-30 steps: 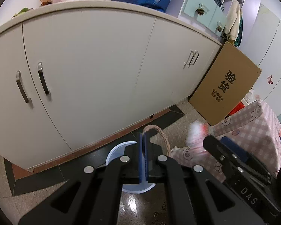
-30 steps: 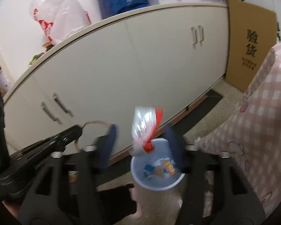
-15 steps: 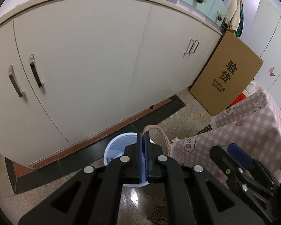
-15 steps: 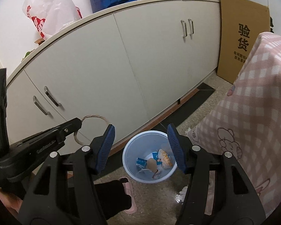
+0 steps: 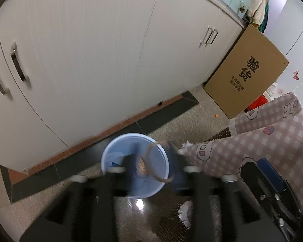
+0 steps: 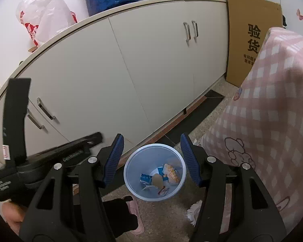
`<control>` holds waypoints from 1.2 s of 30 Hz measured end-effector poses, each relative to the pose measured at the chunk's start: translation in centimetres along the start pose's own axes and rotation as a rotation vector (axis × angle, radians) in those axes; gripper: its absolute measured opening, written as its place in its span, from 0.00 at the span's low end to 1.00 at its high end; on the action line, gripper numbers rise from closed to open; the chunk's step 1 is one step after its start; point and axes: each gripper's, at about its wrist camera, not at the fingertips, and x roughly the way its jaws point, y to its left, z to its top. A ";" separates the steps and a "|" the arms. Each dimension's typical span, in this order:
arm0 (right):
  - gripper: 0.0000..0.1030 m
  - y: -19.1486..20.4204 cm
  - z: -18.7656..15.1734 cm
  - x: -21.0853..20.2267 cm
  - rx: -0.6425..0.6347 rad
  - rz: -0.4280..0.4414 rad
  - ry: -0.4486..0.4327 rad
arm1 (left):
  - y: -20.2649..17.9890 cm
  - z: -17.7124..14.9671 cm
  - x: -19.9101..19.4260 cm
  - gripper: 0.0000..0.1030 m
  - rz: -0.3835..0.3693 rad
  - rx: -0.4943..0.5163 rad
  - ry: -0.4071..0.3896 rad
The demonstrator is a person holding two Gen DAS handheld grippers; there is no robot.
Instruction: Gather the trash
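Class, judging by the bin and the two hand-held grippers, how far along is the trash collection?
Done: wrappers and scraps lie in the blue bin. In hand: the left hand-held gripper has just been opening over the bin, a brown loop blurred between its fingers; the right hand-held gripper is open and empty. Left: a white scrap on the floor.

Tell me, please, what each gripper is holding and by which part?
Nothing. The left gripper, jaws just opened, has a brown cord loop loose between them above the blue bin. The right gripper is open and empty.
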 end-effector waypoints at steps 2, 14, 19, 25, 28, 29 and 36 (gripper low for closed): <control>0.56 -0.1 0.0 0.2 0.000 0.001 0.007 | 0.1 -0.2 0.3 0.46 0.010 0.000 0.001; 0.56 0.4 0.7 -2.7 -0.004 0.007 -0.030 | -0.4 -0.7 -4.4 0.51 0.000 0.014 -0.063; 0.56 1.4 1.8 -6.6 -0.030 0.017 -0.103 | -0.8 -1.1 -9.0 0.54 -0.010 0.012 -0.141; 0.56 1.2 2.5 -12.6 -0.028 0.004 -0.200 | -3.4 -1.7 -14.1 0.59 -0.057 0.053 -0.219; 0.57 -0.1 2.4 -16.1 -0.014 -0.022 -0.255 | -6.1 -2.1 -15.8 0.63 -0.095 0.094 -0.247; 0.57 -0.6 2.3 -17.1 -0.008 -0.037 -0.270 | -7.0 -2.3 -16.3 0.63 -0.105 0.112 -0.249; 0.58 -6.8 0.5 -24.1 0.082 -0.179 -0.351 | -15.4 -5.2 -17.8 0.66 -0.262 0.239 -0.215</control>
